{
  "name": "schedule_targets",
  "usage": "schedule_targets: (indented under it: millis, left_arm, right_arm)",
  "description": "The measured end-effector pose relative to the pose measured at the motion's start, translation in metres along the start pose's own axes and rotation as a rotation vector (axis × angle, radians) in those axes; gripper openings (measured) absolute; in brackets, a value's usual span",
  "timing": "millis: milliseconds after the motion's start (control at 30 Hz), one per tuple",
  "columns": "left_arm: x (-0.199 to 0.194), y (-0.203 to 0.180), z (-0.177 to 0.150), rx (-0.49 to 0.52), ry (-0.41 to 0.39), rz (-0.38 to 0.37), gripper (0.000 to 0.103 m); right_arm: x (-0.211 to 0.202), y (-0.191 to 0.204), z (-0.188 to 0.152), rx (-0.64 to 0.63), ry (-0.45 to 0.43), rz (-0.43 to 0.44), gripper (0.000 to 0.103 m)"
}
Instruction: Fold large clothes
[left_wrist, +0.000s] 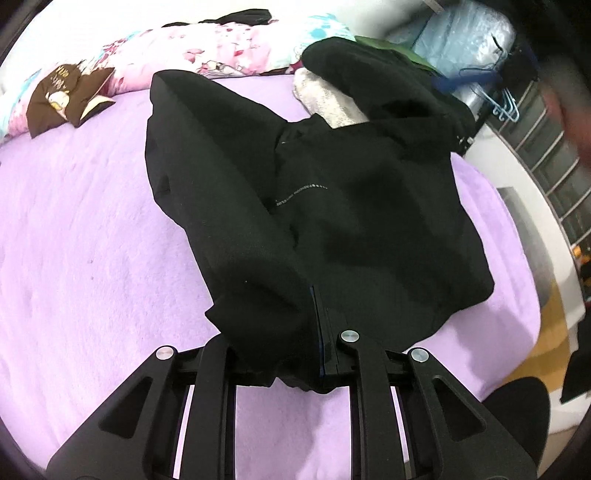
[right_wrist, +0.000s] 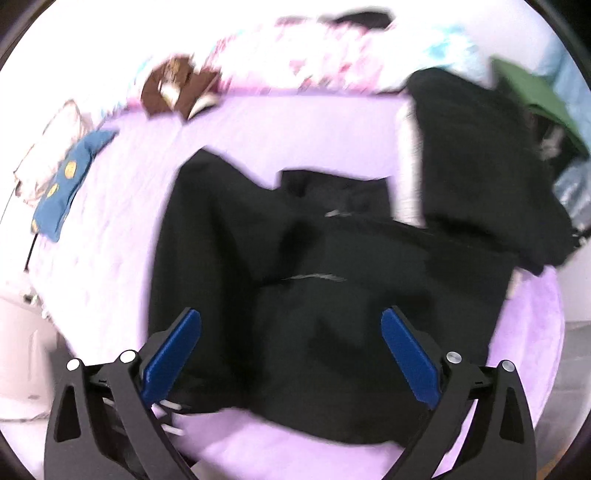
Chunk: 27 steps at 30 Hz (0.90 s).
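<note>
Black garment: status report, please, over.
Left gripper shut on black garment. Right gripper open above it. Clothes pile at its far edge.

You are in a bedroom of a home. You work over a bed (left_wrist: 74, 229) spread with a lilac fleece sheet, and a floral pink quilt (left_wrist: 229, 48) lies bunched along its far side. A brown printed cushion (left_wrist: 70, 96) and a blue pillow (right_wrist: 62, 184) with yellow faces rest on the bed. A heap of clothes (left_wrist: 388, 81) sits at one corner, and plastic hangers (left_wrist: 506, 107) dangle beside a metal rail (left_wrist: 546, 155).
</note>
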<state>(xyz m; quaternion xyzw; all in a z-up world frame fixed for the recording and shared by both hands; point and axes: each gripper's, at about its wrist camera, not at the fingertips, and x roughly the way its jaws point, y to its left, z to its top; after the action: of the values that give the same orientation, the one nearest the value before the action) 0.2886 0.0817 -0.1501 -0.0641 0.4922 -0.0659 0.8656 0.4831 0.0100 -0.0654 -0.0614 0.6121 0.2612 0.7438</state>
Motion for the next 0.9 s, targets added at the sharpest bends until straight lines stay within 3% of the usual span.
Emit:
schedule_targets:
  millis: [100,300,500,600,900]
  left_arm:
    - [0.000,-0.002,-0.001,0.016,0.000,0.006,0.016]
    - [0.003,-0.005,-0.005,0.033,0.009,0.025,0.015]
    - [0.006,-0.020,-0.016,0.102,0.021,0.044,0.015]
    - [0.008,-0.030,-0.021,0.137,0.025,0.052,0.016]
    - [0.011,-0.042,-0.022,0.166,0.026,0.066,0.015]
  right_arm:
    - [0.028,0.038,0.034,-0.012,0.170,0.002,0.096]
    - [0.086,0.127,0.064,-0.209,0.327,-0.262,0.096]
    - [0.147,0.173,0.060,-0.357,0.488,-0.445,0.096]
    - [0.169,0.169,0.057,-0.330,0.549,-0.525,0.096]
    - [0.204,0.163,0.042,-0.329,0.567,-0.683,0.096]
